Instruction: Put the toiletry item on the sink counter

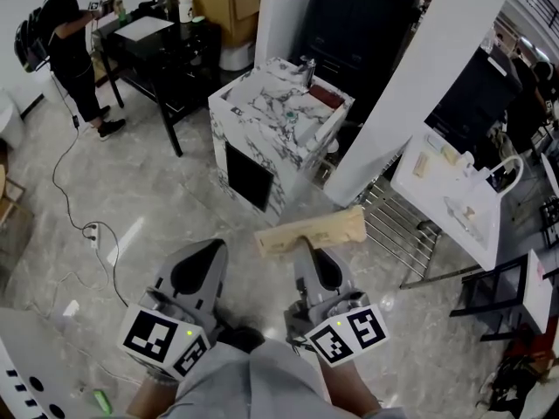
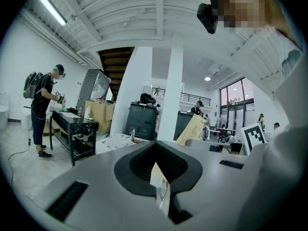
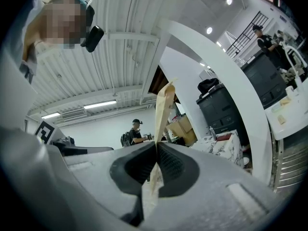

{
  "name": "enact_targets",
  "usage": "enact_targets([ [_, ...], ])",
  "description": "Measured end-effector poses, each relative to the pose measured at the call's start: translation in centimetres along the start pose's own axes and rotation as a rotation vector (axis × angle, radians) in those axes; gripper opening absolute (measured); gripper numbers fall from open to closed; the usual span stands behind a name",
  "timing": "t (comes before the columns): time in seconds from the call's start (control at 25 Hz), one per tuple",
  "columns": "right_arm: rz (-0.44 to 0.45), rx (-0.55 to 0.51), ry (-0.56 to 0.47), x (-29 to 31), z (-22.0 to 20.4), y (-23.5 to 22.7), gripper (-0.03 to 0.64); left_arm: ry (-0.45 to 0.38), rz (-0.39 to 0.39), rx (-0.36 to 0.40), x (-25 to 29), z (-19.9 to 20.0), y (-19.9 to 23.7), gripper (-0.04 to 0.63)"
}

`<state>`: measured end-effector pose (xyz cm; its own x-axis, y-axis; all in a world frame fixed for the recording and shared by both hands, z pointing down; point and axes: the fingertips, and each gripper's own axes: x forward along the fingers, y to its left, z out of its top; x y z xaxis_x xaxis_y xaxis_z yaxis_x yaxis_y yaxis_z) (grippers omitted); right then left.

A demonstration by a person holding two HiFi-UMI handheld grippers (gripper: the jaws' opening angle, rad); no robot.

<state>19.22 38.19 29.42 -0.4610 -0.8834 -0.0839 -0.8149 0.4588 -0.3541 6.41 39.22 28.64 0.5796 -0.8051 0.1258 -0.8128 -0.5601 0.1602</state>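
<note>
Beige flat packet [image 1: 312, 230] is at the frame's centre, pinched between the closed jaws of my right gripper [image 1: 307, 248], well apart from the marble sink counter [image 1: 262, 112] above. My left gripper [image 1: 210, 250] has its jaws together.

The packet [image 1: 312, 231] is beige, the counter [image 1: 266, 112] grey-veined white.

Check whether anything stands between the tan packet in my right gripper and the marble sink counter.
Nothing visible does. The flat tan paper packet is clamped shut in the right gripper, and only bare grey floor separates it from the white marble-patterned sink counter ahead.
</note>
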Motion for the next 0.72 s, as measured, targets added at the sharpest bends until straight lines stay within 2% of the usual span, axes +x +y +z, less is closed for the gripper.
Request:
enact_targets([
  [0.48, -0.01, -0.006, 0.019, 5.5, -1.8, 1.6, 0.002, -0.013, 0.014, -0.018, 0.6, 0.6, 6.5, 0.005],
  [0.72, -0.008, -0.012, 0.033, 10.4, -3.3, 2.8, 0.002, -0.015, 0.015, -0.028, 1.5, 0.9, 11.7, 0.005],
])
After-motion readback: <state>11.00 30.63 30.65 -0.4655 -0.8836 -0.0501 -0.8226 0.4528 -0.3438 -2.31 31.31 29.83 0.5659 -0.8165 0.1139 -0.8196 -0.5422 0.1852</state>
